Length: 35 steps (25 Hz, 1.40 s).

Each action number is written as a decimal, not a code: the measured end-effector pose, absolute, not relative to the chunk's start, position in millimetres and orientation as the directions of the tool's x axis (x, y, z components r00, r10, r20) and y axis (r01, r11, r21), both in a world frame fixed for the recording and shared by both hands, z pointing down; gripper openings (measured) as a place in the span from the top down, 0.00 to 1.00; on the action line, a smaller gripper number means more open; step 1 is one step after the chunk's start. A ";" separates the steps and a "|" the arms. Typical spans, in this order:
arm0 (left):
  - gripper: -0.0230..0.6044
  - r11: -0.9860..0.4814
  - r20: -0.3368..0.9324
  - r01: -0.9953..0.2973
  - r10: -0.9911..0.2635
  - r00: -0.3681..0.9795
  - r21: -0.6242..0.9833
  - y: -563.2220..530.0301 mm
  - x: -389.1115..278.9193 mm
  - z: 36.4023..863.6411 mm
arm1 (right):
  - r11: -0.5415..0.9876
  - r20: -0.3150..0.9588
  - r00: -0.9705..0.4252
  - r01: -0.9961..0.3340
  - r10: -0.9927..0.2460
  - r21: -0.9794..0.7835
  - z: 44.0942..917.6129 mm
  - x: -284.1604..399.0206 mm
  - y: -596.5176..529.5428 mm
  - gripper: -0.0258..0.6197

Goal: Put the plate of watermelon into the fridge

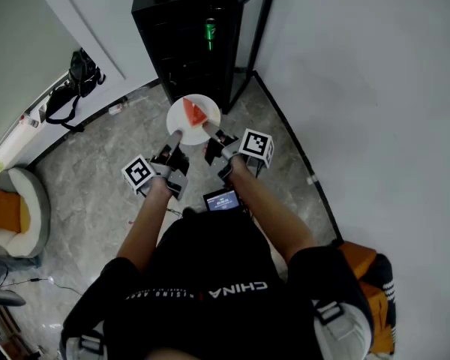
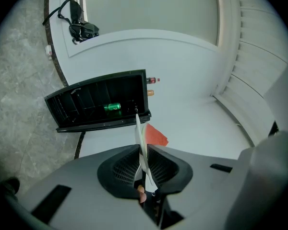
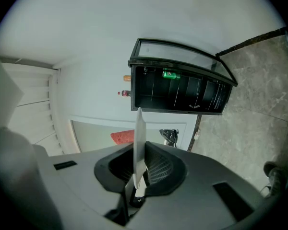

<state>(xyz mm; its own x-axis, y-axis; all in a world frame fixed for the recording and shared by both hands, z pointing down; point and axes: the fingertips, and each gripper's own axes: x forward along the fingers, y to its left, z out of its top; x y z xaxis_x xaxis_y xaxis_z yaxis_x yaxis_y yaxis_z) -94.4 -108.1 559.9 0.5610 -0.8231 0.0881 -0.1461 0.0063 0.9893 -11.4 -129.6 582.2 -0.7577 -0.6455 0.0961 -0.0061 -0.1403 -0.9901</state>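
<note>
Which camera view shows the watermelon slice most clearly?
The head view: it looks down on the whole watermelon slice lying on the white plate. Both gripper views see the plate edge-on, so only part of the slice shows beside it.

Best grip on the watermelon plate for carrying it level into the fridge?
The plate by its thin near rim, one gripper per side, as the left gripper and right gripper pinch it now. It is flat and shallow, and the watermelon slice sits mid-plate, leaving only the rim free.
</note>
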 end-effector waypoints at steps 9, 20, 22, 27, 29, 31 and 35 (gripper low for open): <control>0.88 0.004 0.087 -0.147 -0.824 0.560 0.989 -106.1 -93.4 561.7 | -0.143 0.092 -0.760 0.000 -0.643 -0.990 584.7 -10.0 -128.3 0.90; 0.88 -0.003 0.094 -0.165 -0.815 0.573 0.986 -108.4 -85.5 565.0 | -0.155 0.098 -0.760 0.003 -0.642 -0.988 590.4 -3.5 -129.8 0.90; 0.88 -0.001 0.098 -0.170 -0.814 0.573 0.985 -109.1 -85.3 566.3 | -0.155 0.103 -0.762 -0.003 -0.640 -0.988 591.1 -3.2 -130.7 0.90; 0.88 -0.008 0.097 -0.176 -0.809 0.580 0.984 -108.6 -81.6 558.1 | -0.152 0.099 -0.761 -0.001 -0.641 -0.988 582.4 0.0 -130.4 0.90; 0.88 -0.010 0.097 -0.177 -0.805 0.585 0.984 -106.1 -80.6 547.9 | -0.154 0.106 -0.760 -0.008 -0.641 -0.988 572.3 1.1 -127.8 0.90; 0.88 -0.016 0.093 -0.176 -0.803 0.589 0.984 -104.7 -81.9 538.5 | -0.155 0.116 -0.760 -0.020 -0.639 -0.988 563.7 -0.3 -126.2 0.90; 0.88 -0.016 0.091 -0.178 -0.811 0.578 0.984 -104.6 -82.3 537.6 | -0.160 0.118 -0.772 -0.020 -0.625 -0.987 563.8 -1.5 -127.1 0.90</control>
